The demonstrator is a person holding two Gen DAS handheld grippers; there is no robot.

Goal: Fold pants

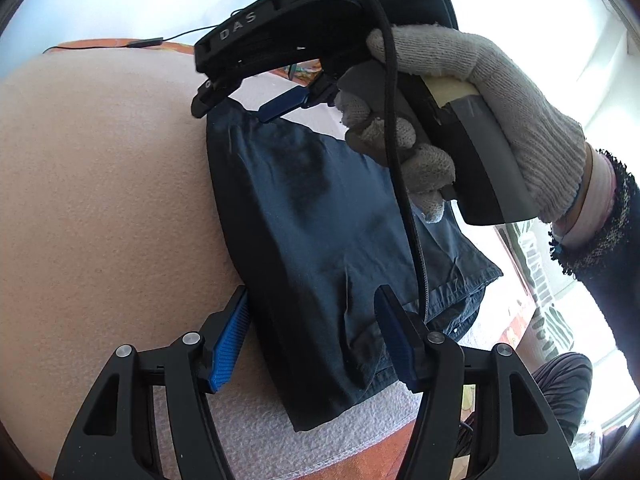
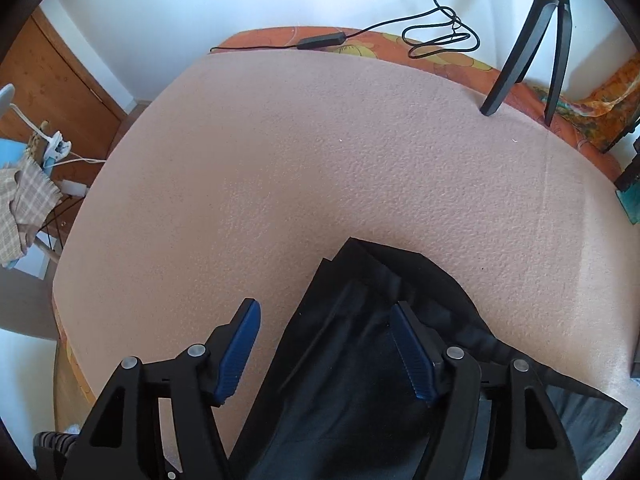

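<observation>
The pants (image 1: 320, 216) lie folded on the pink pad (image 1: 100, 200). My left tool (image 1: 312, 332) is open at their near edge. My right tool (image 2: 324, 344) is open at the far end, one finger (image 2: 412, 352) over them.

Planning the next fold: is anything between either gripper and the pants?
Nothing visible. The left gripper straddles the near edge of the pants, jaws open. The right gripper hangs over the far edge, jaws open. Only its black cable trails across the cloth.
</observation>
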